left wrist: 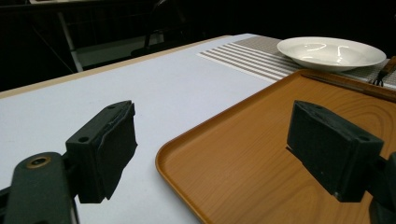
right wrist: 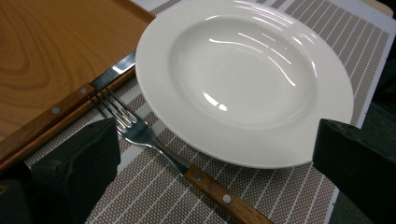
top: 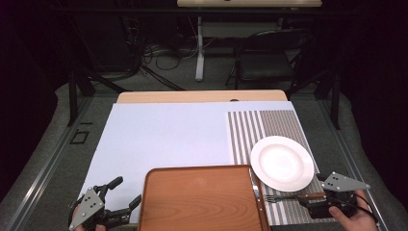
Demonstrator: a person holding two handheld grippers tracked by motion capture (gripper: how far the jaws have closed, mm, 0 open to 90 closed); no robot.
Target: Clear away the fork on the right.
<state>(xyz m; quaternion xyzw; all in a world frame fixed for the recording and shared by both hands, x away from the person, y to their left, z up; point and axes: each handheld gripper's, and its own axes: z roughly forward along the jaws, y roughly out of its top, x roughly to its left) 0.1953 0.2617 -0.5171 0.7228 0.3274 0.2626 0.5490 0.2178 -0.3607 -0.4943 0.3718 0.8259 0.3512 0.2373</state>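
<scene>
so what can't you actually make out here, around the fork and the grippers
- Fork: in the right gripper view its handle end is cut off by the bottom edge.
- Knife: its blade tip is hidden under the plate, and its handle end by the gripper's own jaw.
- Right gripper: in the high view the grey plate covers the jaws.
- Tray: its near edge is cut off by the bottom of the high view.

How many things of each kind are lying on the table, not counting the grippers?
Plate: 1
Fork: 1
Knife: 1
Tray: 1
Striped placemat: 1
Total: 5
</scene>
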